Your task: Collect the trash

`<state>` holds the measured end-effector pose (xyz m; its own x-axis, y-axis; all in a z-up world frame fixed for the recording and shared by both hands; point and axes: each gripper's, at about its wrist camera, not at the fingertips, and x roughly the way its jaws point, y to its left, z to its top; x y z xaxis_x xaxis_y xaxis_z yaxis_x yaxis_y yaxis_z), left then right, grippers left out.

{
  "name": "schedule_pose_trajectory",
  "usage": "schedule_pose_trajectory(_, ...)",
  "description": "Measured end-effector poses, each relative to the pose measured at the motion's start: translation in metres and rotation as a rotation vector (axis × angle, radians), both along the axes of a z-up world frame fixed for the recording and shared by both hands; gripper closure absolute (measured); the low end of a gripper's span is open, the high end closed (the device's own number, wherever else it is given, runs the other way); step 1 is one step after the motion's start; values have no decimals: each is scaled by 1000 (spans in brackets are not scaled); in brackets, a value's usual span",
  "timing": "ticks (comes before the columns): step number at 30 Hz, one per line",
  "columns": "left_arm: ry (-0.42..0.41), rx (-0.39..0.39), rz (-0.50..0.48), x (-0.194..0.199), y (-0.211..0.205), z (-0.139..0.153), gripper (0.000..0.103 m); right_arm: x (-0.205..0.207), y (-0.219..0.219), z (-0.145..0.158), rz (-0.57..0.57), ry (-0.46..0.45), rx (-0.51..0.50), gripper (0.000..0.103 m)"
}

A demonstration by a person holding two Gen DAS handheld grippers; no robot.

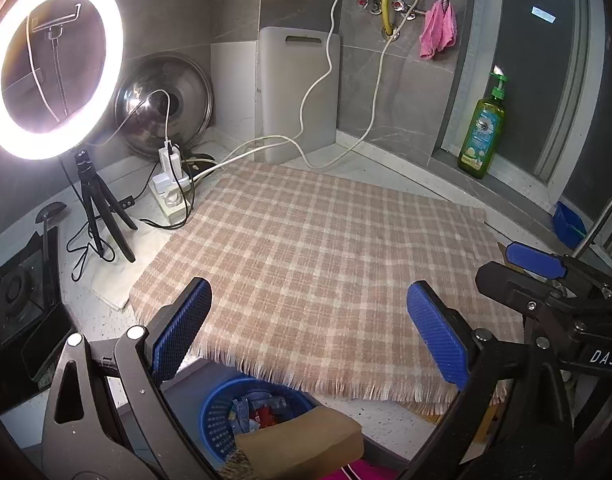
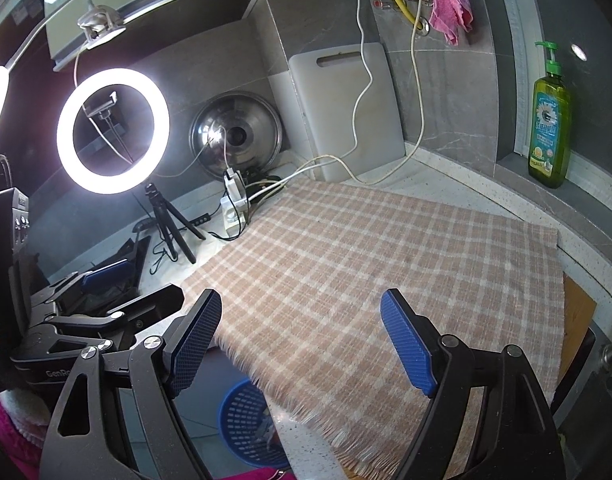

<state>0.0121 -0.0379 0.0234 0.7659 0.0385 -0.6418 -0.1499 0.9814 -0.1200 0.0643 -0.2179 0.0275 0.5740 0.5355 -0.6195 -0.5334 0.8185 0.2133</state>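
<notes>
Both grippers, left (image 1: 310, 332) and right (image 2: 302, 340), jaws released over bare plaid cloth (image 1: 326, 248); blue basket (image 1: 222, 416) of trash below tabletop (image 1: 386, 412) edge; ring light (image 1: 54, 64), dish soap bottle (image 1: 482, 128) behind

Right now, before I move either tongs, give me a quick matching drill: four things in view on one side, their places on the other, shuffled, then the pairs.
Things:
1. blue basket
2. soap bottle
3. pink rag
4. pot lid

Places:
A. hanging by the wall pipes
B. leaning in the back corner behind the power strip
C. on the floor below the checked cloth's fringed edge
D. standing on the window ledge

Pairs: 1-C, 2-D, 3-A, 4-B
</notes>
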Motion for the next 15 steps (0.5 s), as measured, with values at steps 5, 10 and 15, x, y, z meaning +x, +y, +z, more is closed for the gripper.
schedule_pose_trajectory(5,0,0,-4,0,2,0,3,1,0,0,2,6,0,21)
schedule_pose_trajectory(10,2,0,-5,0,1,0,3,0,-1,-1,-2,7,0,21)
schedule_pose_trajectory(15,1,-2,-9,0,2,0,3,0,-2,-1,-4,7,0,21)
